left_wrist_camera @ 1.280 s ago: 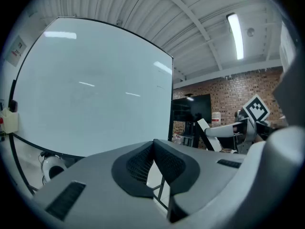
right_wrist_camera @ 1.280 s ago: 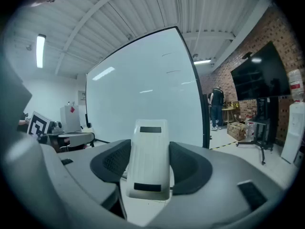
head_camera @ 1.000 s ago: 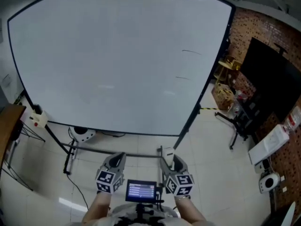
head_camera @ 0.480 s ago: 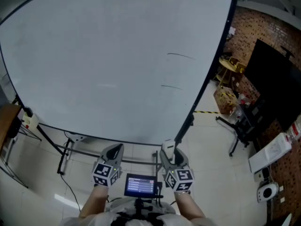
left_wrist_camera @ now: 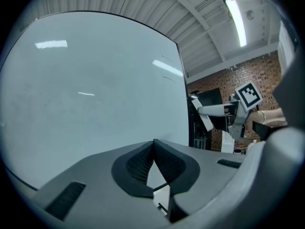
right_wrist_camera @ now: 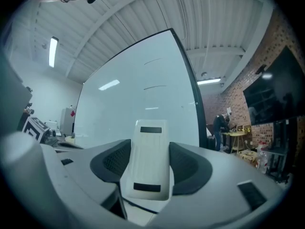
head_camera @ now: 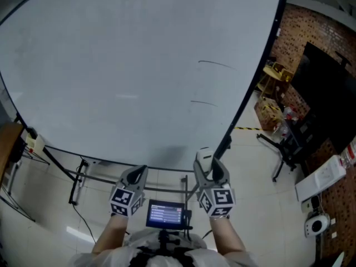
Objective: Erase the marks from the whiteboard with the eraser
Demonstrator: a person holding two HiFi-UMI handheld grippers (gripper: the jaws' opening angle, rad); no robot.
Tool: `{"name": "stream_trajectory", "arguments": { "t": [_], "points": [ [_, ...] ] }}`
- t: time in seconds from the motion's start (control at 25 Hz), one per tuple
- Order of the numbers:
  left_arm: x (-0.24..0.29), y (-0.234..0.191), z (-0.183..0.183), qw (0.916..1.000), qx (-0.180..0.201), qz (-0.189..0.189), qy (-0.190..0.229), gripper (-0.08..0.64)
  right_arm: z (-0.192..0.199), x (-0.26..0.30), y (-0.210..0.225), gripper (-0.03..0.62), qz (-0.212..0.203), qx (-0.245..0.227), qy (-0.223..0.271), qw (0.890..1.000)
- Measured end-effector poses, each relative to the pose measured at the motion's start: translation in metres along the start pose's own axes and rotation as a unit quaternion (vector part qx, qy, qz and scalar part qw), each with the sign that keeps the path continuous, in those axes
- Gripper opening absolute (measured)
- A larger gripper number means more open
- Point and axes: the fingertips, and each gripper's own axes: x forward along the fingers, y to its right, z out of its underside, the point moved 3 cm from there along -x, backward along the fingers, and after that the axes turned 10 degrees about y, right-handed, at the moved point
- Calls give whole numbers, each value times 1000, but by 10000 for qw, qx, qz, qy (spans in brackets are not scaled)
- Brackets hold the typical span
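While the whiteboard [head_camera: 139,65] fills most of the head view, both grippers hang low in front of its bottom edge, over the tiled floor [head_camera: 245,204].
The right gripper [head_camera: 207,170] has its jaws pinching the white eraser [head_camera: 203,156], which stands upright between them, apart from the board and well below the marks. The left gripper [head_camera: 136,176] has its jaws pressed together with nothing between them. Two thin dark marks [head_camera: 216,64] sit on the board's right part, one above the other, near its black frame.
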Motion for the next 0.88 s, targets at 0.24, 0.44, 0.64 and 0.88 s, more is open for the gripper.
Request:
{"name": "stream_trajectory", "arguments": {
  "t": [0.24, 0.44, 0.64, 0.88],
  "points": [
    [-2, -31, -10, 10000, 36, -23, 54, -6, -67, 48, -14, 265, 120, -506, 699, 9962],
    [-4, -55, -7, 10000, -26, -61, 47, -6, -115, 93, -42, 264, 185, -1102, 1184, 9867],
    [-3, -69, -2, 10000, -88, -26, 35, -6, -135, 130, -82, 264, -100, -2052, 1500, 9671],
    [3, -79, 2, 9999, -100, 6, 27, -6, -135, 145, -92, 264, 68, -2563, 1534, 9543]
  ]
}}
